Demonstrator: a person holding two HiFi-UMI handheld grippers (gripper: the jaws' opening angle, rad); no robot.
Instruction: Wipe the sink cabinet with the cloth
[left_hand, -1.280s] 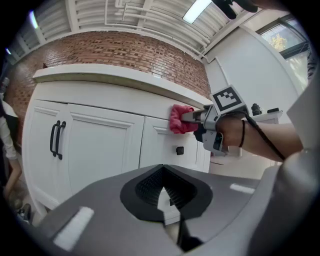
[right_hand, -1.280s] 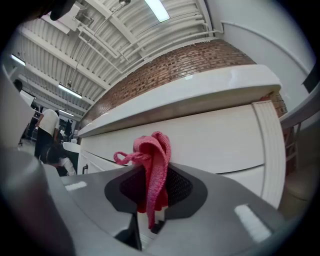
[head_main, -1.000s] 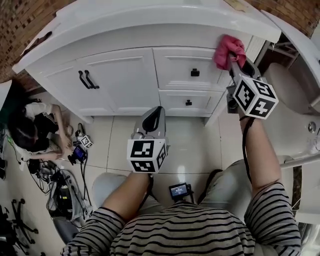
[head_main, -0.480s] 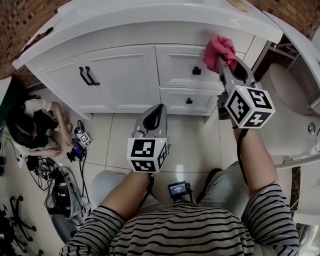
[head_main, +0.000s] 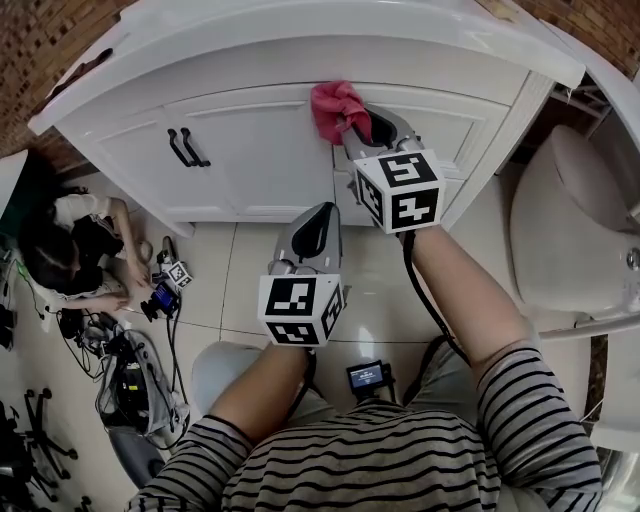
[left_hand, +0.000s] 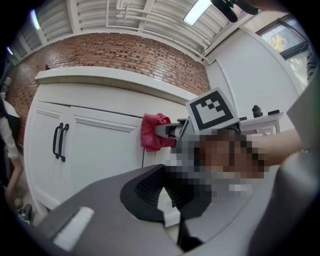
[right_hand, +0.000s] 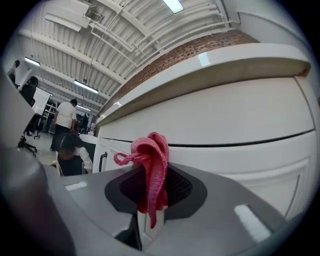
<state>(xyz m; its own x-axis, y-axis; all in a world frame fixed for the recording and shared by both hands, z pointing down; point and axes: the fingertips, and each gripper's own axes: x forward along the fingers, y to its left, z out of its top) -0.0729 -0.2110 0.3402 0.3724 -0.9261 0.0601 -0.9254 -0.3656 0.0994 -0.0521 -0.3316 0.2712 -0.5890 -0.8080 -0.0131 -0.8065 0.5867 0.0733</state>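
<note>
Pink cloth (head_main: 335, 108) farther left on the sink cabinet (head_main: 250, 150)

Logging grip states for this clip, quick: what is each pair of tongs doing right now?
Left tongs: closed, nothing between them.
Right tongs: closed on the pink cloth.
</note>
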